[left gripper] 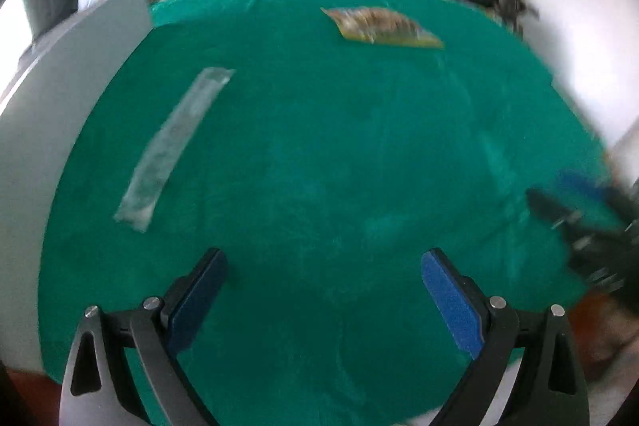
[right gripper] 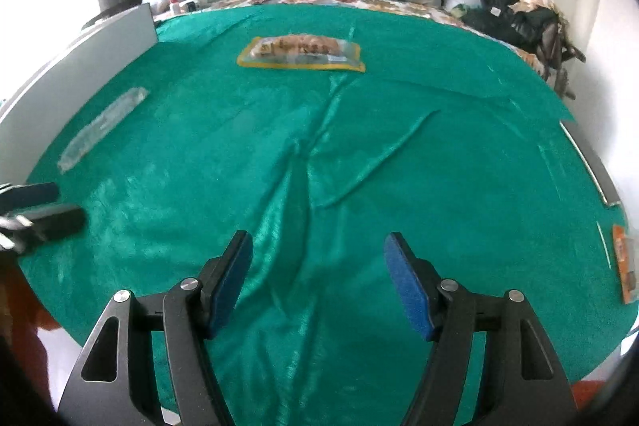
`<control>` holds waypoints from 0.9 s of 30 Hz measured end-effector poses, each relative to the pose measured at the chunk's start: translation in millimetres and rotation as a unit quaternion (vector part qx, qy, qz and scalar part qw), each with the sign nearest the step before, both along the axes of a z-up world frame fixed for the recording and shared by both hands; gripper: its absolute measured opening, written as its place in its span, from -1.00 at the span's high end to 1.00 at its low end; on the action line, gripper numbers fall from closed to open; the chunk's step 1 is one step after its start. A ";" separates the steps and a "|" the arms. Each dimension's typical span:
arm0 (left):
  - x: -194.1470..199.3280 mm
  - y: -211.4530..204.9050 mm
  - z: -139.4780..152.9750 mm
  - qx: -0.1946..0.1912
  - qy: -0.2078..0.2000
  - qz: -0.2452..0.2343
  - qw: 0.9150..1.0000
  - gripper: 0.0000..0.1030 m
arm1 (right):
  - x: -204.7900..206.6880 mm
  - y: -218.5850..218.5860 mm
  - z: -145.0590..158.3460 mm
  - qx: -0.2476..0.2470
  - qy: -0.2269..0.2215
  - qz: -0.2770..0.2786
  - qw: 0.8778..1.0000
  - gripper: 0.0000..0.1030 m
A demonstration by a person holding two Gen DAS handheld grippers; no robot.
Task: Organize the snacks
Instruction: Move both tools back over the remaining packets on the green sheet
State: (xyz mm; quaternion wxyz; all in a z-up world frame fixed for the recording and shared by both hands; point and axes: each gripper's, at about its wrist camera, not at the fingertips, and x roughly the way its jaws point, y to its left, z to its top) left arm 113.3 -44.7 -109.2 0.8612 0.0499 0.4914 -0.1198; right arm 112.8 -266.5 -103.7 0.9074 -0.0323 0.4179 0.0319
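Jaws: we hold both the left gripper (left gripper: 324, 264) and right gripper (right gripper: 318, 250) apart, empty.
Snacks: yellow packet (right gripper: 300, 52), clear sleeve (right gripper: 102, 126) on our green cloth (right gripper: 359, 154).

Legible text: none. Yellow-edged snack packet (right gripper: 300, 52), upper centre of the frame: printing too blurred to read. Orange packet (right gripper: 625, 268), right edge: lettering too small to read.

left wrist: angled down, close | right wrist: same | shared: green cloth (left gripper: 319, 166)
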 end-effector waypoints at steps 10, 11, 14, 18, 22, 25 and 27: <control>-3.3 3.1 -3.0 0.005 -0.030 0.021 0.999 -1.00 | 1.3 -13.1 -12.0 0.008 0.016 -0.003 1.000 -0.42; -5.6 2.7 -4.4 0.005 -0.032 0.021 0.999 -1.00 | 1.3 -12.4 -12.5 0.006 0.015 -0.003 1.000 -0.45; -2.1 -0.8 -7.7 0.005 -0.033 0.021 0.999 -1.00 | 0.6 -13.8 -15.1 0.009 0.008 -0.011 1.000 -0.58; 3.2 -0.8 -6.2 0.010 -0.010 0.017 1.000 -1.00 | 0.5 -12.8 -16.8 0.007 0.001 -0.008 1.000 -0.70; 14.0 7.9 5.8 0.023 0.018 0.005 1.000 -0.99 | -1.6 -12.9 -17.3 0.008 -0.007 -0.008 1.000 -0.72; 28.5 37.6 29.7 0.009 -0.007 0.022 1.000 -0.99 | -1.8 -12.6 -17.5 0.008 -0.008 -0.008 1.000 -0.74; 49.7 62.6 37.5 0.003 -0.004 0.042 0.999 -0.99 | -1.6 -12.8 -17.7 0.009 -0.009 -0.008 1.000 -0.77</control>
